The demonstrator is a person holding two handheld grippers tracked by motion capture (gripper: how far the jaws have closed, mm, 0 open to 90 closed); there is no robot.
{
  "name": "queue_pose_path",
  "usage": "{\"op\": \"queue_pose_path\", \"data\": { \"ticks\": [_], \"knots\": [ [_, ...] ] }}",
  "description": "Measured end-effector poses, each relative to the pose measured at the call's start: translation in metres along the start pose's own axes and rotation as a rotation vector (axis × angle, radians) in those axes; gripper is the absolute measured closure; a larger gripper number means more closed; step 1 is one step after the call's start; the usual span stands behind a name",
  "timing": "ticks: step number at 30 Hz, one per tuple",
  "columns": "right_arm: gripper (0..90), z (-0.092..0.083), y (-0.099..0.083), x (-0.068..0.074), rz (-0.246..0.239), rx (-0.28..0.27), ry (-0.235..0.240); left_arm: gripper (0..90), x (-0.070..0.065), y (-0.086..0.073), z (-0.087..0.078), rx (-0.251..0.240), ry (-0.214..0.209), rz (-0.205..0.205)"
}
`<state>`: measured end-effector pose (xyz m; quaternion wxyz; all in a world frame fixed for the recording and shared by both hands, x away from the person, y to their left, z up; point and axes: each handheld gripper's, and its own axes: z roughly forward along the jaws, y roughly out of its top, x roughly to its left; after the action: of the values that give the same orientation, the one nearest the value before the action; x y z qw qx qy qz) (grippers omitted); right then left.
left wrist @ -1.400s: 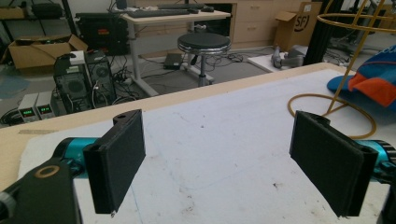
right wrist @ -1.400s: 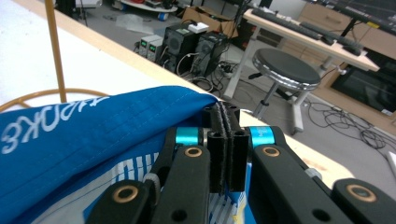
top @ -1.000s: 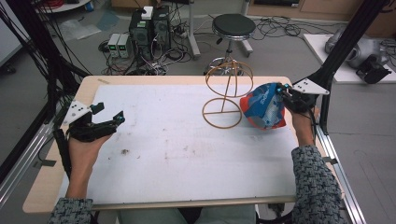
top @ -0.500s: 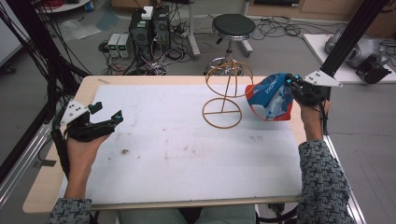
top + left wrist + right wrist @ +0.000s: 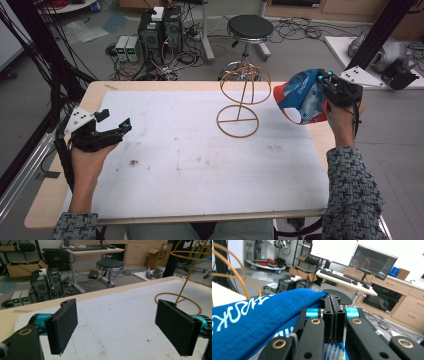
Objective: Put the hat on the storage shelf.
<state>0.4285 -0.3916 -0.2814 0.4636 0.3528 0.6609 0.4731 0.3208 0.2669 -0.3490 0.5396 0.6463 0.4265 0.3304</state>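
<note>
Two hands work over your white, scuffed tabletop (image 5: 190,165) with its pale wooden rim, in a room of cables, computer towers (image 5: 160,30) and a round black stool (image 5: 250,27). Your right gripper (image 5: 325,85) pinches the blue-and-red fabric cap (image 5: 300,97) in its closed jaws, above the table's right edge, beside the thin yellow wire stand (image 5: 242,102). Your left gripper (image 5: 112,122) rests with jaws wide apart, holding nothing.

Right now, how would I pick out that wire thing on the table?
Start at the white-topped table and look to its far right part. There stands the yellow wire stand: a ring flat on the table, a thin stem, and hoops forming an open ball on top. Beside it, the right claw holds a blue cap.
</note>
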Motion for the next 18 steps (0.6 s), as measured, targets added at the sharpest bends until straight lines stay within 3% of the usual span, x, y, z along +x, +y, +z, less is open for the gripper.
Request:
{"op": "queue_pose_path", "data": {
  "ticks": [8, 18],
  "knots": [
    [89.9, -0.001, 0.024, -0.001, 0.016, -0.056, -0.016, 18.5, 0.000, 0.001, -0.001, -0.006, 0.001, -0.001],
    [89.9, 0.000, 0.055, 0.005, 0.088, -0.135, -0.009, 18.5, 0.000, 0.002, -0.002, -0.007, -0.001, 0.001]
  ]
}}
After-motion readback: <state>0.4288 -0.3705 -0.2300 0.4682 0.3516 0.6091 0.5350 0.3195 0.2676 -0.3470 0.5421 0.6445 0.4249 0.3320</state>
